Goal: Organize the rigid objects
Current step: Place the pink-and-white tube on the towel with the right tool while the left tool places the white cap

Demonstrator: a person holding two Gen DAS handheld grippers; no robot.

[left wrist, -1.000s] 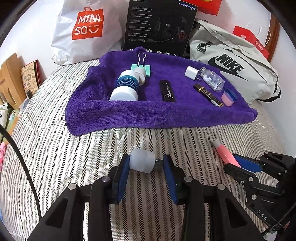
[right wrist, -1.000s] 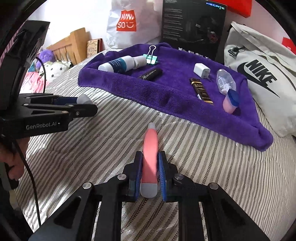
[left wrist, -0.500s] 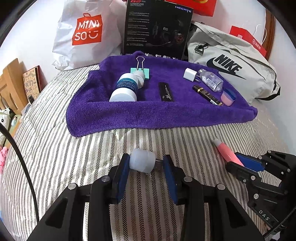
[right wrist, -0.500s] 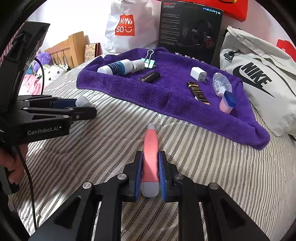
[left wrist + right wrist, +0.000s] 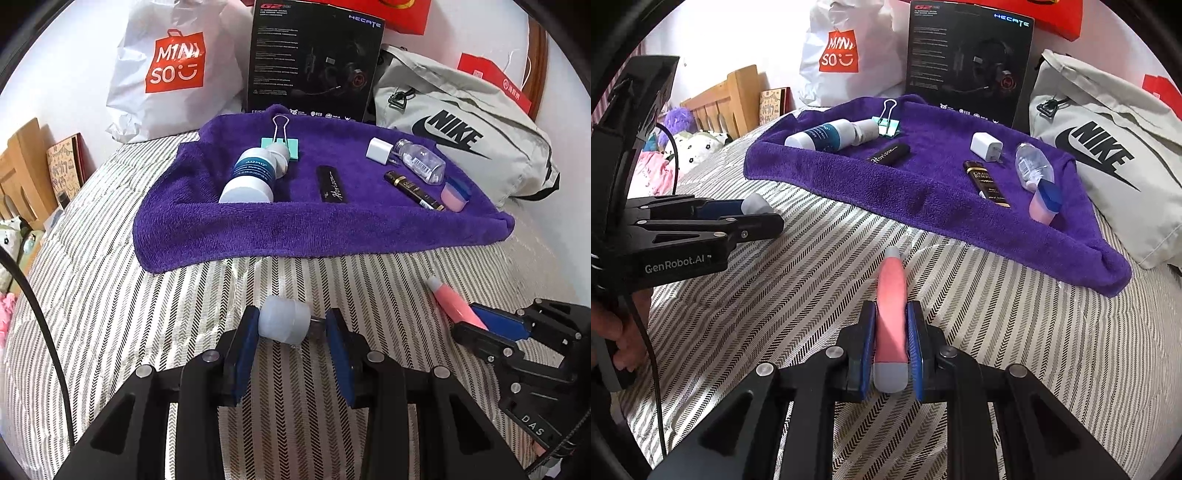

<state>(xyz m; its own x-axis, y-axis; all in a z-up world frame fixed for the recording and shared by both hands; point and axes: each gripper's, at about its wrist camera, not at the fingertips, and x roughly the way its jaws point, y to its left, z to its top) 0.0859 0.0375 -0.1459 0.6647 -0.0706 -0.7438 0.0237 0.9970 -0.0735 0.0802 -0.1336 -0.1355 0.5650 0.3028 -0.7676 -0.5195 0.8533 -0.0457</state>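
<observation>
Over the striped bedspread point(image 5: 110, 295) (purple towel point(image 5: 258, 236) beyond), left gripper point(image 5: 291, 325) pinches a white-capped object point(image 5: 284, 323), right gripper point(image 5: 892, 343) a pink tube point(image 5: 892, 295).

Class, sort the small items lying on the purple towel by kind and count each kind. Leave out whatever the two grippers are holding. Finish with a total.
Bottles: 2, the white and blue bottle and the clear bottle
Dark tubes: 2, the black tube and the black and gold tube
Binder clip: 1
White charger plug: 1
Pink case with blue lid: 1
Total: 7
</observation>
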